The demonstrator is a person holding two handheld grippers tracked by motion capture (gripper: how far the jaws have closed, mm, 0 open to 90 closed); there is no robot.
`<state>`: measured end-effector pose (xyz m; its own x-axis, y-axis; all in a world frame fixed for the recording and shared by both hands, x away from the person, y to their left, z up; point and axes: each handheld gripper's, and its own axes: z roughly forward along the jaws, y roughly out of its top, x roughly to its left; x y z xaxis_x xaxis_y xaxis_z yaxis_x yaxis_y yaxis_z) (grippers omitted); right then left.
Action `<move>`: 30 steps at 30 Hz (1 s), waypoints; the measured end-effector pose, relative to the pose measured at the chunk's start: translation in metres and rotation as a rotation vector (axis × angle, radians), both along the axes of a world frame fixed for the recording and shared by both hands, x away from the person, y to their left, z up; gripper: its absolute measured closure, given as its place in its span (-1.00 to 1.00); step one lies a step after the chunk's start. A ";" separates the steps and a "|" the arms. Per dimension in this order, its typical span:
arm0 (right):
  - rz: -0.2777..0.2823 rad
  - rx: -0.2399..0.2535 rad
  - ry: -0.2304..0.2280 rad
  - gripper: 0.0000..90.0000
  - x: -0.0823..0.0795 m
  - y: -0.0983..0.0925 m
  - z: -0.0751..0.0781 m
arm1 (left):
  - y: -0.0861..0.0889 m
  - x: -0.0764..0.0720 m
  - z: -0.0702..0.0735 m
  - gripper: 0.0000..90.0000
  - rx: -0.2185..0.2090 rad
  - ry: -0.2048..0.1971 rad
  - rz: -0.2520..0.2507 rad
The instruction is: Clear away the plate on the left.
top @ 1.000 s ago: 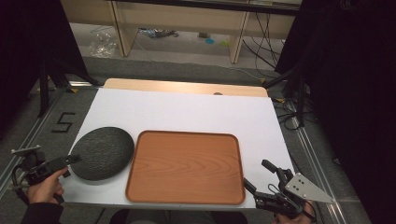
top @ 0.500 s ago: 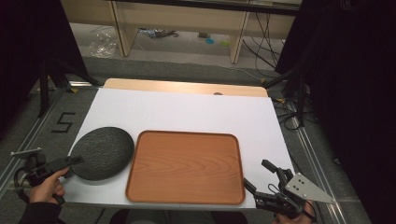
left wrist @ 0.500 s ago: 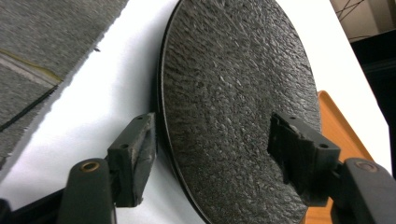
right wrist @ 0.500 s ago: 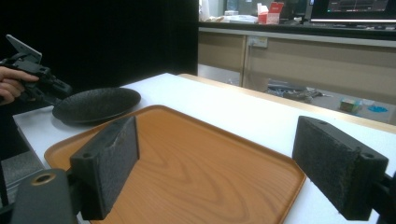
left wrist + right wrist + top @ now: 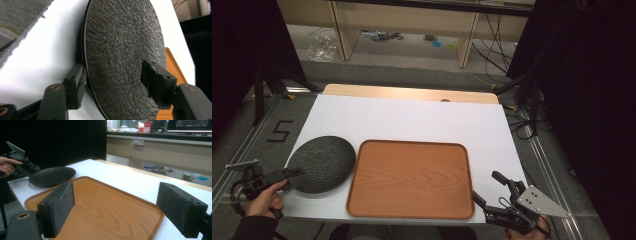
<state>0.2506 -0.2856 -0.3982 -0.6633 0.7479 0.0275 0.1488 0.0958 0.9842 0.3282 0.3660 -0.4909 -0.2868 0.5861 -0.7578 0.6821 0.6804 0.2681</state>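
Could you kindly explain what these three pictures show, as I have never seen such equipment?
There is no robot: a person holds a two-jaw claw in each hand. One picture looks down from above the table; the other two come from cameras riding on each claw. On the white table lie a dark plate and a wooden tray, side by side. The left claw has its jaws on either side of the plate's rim, though I cannot tell if it grips. The right claw is open and holds nothing, near the tray's corner.

the left gripper [image 5: 292, 173] has closed in over the dark plate's [image 5: 322, 162] rim.
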 end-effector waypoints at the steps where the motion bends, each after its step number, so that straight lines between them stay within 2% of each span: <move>1: 0.000 0.000 0.000 -0.65 0.000 0.000 0.000 | 0.001 0.000 -0.002 -0.11 -0.019 0.003 0.002; 4: 0.002 -0.008 0.002 -0.65 0.000 0.000 0.000 | 0.001 0.001 -0.006 -0.06 -0.045 0.004 0.000; 7: -0.005 -0.017 0.008 -0.65 0.000 0.000 0.000 | 0.000 0.001 -0.006 -0.05 -0.038 0.002 -0.001; 14: 0.003 -0.018 0.009 -0.65 0.000 0.000 0.001 | 0.003 -0.001 -0.010 0.11 -0.068 0.000 0.025; 17: 0.011 -0.026 0.018 -0.65 -0.001 0.000 0.001 | 0.004 -0.002 -0.013 0.30 -0.073 0.020 0.066; 18: 0.008 -0.026 0.017 -0.65 0.000 0.000 0.001 | 0.005 -0.003 -0.014 0.38 -0.067 0.023 0.052; 19: 0.008 -0.004 0.002 -0.65 0.000 0.001 0.000 | 0.005 -0.002 -0.014 0.49 -0.051 0.037 0.061; 21: 0.016 -0.010 -0.031 -0.65 0.002 0.001 0.000 | 0.005 -0.002 -0.014 0.64 -0.036 0.043 0.077; 23: 0.015 -0.011 -0.029 -0.65 0.003 0.001 0.000 | 0.006 -0.003 -0.014 0.65 -0.034 0.037 0.070; 27: 0.015 -0.010 -0.030 -0.65 0.002 0.000 0.000 | 0.008 -0.004 -0.014 0.71 -0.073 0.005 0.100; 29: 0.017 0.000 -0.035 -0.65 0.003 0.001 0.000 | 0.010 -0.006 -0.013 0.76 -0.115 -0.039 0.113; 30: 0.008 -0.012 -0.014 -0.65 0.001 0.000 0.001 | 0.012 -0.008 -0.013 0.81 -0.156 -0.080 0.133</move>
<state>0.2519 -0.2856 -0.3973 -0.6698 0.7425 0.0090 0.1338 0.1088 0.9850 0.3206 0.3777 -0.5038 -0.2894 0.4212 -0.8595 0.5641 0.8005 0.2024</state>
